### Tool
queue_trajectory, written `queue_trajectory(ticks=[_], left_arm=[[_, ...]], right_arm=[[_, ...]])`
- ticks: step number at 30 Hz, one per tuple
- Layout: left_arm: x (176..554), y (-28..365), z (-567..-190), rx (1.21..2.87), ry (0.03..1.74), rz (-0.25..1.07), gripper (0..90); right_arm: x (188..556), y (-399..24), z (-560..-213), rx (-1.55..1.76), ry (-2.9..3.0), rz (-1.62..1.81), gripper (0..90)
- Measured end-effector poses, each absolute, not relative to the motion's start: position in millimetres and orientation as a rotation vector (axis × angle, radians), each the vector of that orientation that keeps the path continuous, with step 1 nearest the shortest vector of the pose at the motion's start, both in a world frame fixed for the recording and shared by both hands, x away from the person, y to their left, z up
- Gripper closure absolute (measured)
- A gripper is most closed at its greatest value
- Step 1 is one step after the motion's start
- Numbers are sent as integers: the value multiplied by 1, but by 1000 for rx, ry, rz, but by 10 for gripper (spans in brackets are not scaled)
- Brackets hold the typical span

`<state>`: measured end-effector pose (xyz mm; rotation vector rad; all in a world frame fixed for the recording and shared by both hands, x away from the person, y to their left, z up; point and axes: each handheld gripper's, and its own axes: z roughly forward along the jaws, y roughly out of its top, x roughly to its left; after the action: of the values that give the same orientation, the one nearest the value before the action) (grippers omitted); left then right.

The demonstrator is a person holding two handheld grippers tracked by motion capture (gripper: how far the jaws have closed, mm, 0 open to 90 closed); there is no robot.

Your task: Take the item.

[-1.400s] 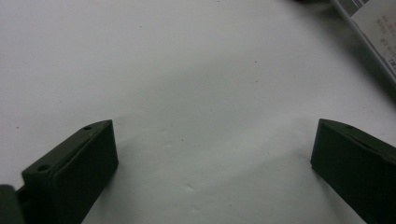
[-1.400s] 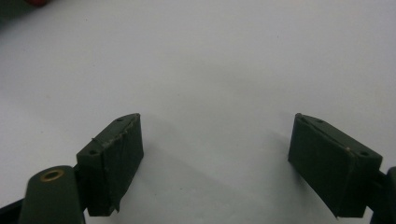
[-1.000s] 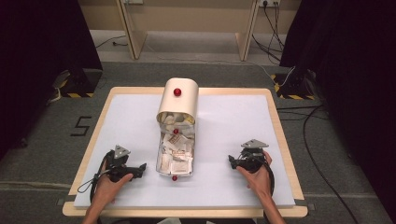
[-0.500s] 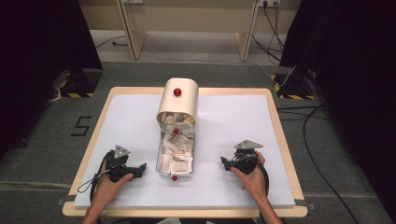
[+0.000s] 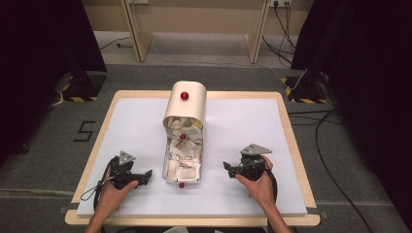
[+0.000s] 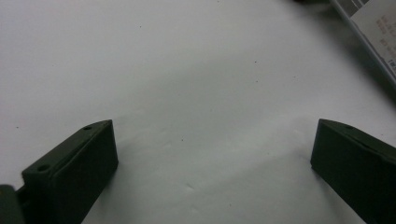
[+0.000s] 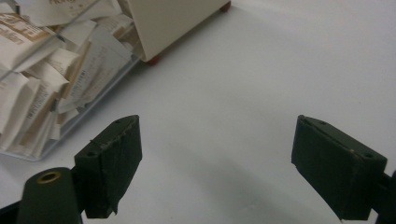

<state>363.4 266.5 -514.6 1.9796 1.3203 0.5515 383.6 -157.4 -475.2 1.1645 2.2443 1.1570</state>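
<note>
Mid-table: cream box [image 5: 184, 104] tipped, packets [image 5: 183, 158] spilling (clear tray) | both claws open

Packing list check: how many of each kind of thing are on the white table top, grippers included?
Grippers: 2, left gripper and right gripper
Cream box with red knob: 1
Clear tray of paper packets: 1
Total: 4

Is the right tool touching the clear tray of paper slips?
Apart. The high view shows bare white table between the right tool and the tray; the right gripper view shows its open jaws short of the tray.
</note>
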Motion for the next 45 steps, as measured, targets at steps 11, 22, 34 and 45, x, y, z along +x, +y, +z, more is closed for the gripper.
queue_trajectory(ticks=[11,22,34,45], left_arm=[[363,267,-515,1979,1320,551,0],[363,267,-515,1980,1320,551,0],[363,266,-515,1976,1321,551,0],[363,266,-515,1976,1321,551,0]], right_arm=[[373,-142,-462,1077,2267,1225,245],[359,-123,-445,966,2277,1312,330],[348,-103,-433,860,2322,1353,400],[343,-78,-425,755,2366,1356,432]])
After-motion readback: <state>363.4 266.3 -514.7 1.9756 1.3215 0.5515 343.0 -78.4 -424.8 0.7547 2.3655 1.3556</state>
